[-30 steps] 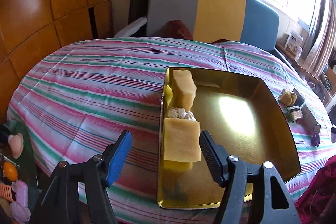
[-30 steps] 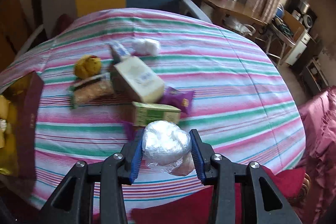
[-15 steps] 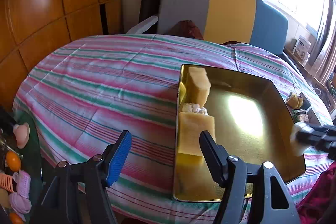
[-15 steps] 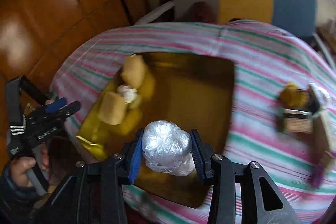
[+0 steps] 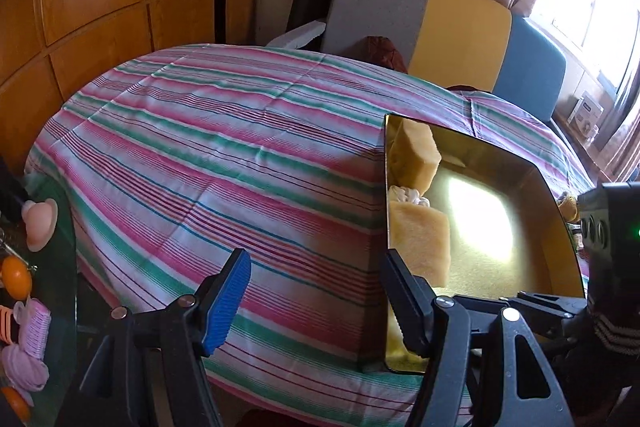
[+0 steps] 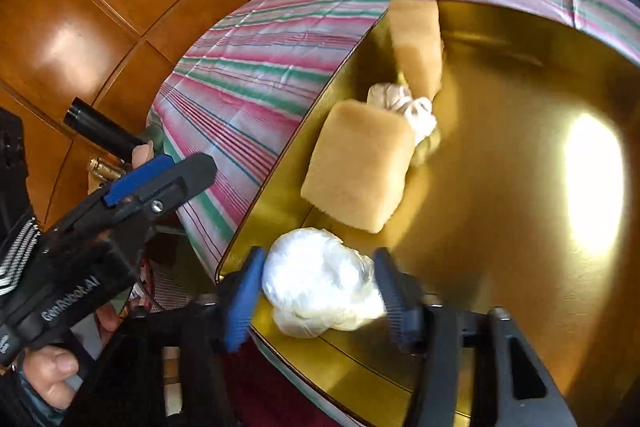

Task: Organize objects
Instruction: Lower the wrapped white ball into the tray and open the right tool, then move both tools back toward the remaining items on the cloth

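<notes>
Striped cloth (image 5: 224,163) covers the round table where a gold tray (image 6: 520,267) already holds two yellow sponge blocks (image 6: 360,167) and a small white bundle (image 6: 404,107) along its left wall. The right gripper (image 6: 320,291) pinches a plastic-wrapped white ball (image 6: 320,291) low over the tray's near corner, not yet released. Only the left wrist view shows the left gripper (image 5: 316,299) with fingers spread, empty, above the cloth beside the tray, plus the window.

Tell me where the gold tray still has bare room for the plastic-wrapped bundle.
The gold tray is bare from its middle to its right wall. Its left wall is crowded: two yellow sponges with a white bundle between. The right gripper holds the plastic-wrapped bundle over the near-left corner.
</notes>
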`<control>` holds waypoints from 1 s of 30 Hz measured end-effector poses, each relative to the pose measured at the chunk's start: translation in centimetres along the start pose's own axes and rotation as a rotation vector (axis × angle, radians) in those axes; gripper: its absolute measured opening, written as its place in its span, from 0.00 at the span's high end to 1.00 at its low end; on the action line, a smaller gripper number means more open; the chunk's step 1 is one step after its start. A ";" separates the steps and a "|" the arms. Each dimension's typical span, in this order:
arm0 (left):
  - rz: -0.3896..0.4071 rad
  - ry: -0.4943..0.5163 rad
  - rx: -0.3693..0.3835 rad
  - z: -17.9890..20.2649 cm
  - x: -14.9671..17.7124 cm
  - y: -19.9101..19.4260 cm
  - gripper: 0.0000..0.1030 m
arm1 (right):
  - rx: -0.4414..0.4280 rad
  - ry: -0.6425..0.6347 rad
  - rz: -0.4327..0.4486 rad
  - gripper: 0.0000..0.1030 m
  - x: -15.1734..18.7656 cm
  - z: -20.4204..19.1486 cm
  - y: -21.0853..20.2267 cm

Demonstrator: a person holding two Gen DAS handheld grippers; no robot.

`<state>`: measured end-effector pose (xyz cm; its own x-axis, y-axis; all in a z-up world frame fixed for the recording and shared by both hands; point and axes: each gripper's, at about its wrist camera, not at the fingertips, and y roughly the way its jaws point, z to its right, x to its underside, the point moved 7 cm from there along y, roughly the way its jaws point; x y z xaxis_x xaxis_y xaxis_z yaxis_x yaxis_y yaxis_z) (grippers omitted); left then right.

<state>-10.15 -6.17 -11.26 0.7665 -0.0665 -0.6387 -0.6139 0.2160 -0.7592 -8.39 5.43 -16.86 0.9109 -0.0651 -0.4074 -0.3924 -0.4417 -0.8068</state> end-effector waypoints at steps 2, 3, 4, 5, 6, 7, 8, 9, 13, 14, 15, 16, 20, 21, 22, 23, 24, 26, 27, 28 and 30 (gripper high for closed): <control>0.007 -0.002 0.002 -0.1 -0.1 0.0 0.34 | -0.008 0.006 0.012 0.31 0.1 0.0 -0.1; 0.009 -0.001 0.006 0.0 0.0 -0.1 0.34 | -0.005 0.013 0.022 0.31 0.3 0.1 -0.4; 0.010 0.001 0.007 0.1 0.0 -0.1 0.34 | -0.003 0.019 0.037 0.30 0.3 0.2 -0.8; 0.011 0.004 0.010 0.2 0.0 -0.2 0.34 | 0.002 0.022 0.051 0.28 0.4 0.2 -1.2; 0.012 0.005 0.013 0.3 0.0 -0.2 0.34 | 0.010 0.026 0.067 0.28 0.5 0.4 -1.8; 0.013 0.007 0.015 0.5 0.0 -0.3 0.34 | 0.016 0.031 0.082 0.28 0.5 0.5 -2.5; 0.014 0.012 0.017 0.7 0.0 -0.4 0.34 | 0.022 0.039 0.097 0.27 0.4 0.8 -3.2; 0.017 0.019 0.021 1.0 0.0 -0.5 0.34 | 0.029 0.045 0.114 0.27 0.4 1.0 -3.8; 0.037 0.065 0.027 2.5 0.0 -1.2 0.34 | 0.090 0.053 0.172 0.26 0.7 2.1 -6.4; 0.042 0.083 0.027 2.9 0.0 -1.3 0.34 | 0.099 0.057 0.184 0.26 0.8 2.6 -7.2; 0.046 0.098 0.028 3.4 0.0 -1.5 0.34 | 0.110 0.060 0.196 0.26 0.8 3.1 -7.9; 0.047 0.107 0.027 3.8 0.0 -1.6 0.34 | 0.125 0.065 0.206 0.26 0.9 3.5 -8.5; 0.038 0.150 0.032 5.5 0.2 -1.7 0.34 | 0.166 0.097 0.240 0.26 1.5 5.5 -10.7; 0.036 0.161 0.033 5.8 0.3 -1.6 0.34 | 0.176 0.108 0.248 0.26 1.6 6.2 -11.3; 0.035 0.173 0.034 6.3 0.4 -1.6 0.34 | 0.184 0.121 0.256 0.26 1.7 6.8 -11.7; 0.034 0.184 0.036 6.7 0.5 -1.6 0.34 | 0.191 0.133 0.264 0.26 1.7 7.3 -12.1; 0.032 0.195 0.041 7.2 0.6 -1.6 0.34 | 0.197 0.144 0.272 0.26 1.9 7.8 -12.5; 0.030 0.211 0.047 8.0 0.7 -1.6 0.34 | 0.215 0.171 0.289 0.25 2.2 9.0 -13.5; 0.031 0.220 0.051 8.4 0.8 -1.6 0.34 | 0.221 0.183 0.296 0.25 2.5 9.5 -14.1; 0.030 0.228 0.057 8.8 0.8 -1.7 0.34 | 0.229 0.195 0.303 0.25 2.7 10.1 -14.6; 0.030 0.249 0.068 9.7 0.8 -1.7 0.34 | 0.249 0.222 0.316 0.25 3.1 11.4 -15.7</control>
<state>-6.64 2.91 -9.30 0.6734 -0.2950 -0.6779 -0.6150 0.2854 -0.7351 -0.83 22.31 -10.35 0.7359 -0.3645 -0.5706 -0.6496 -0.1423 -0.7469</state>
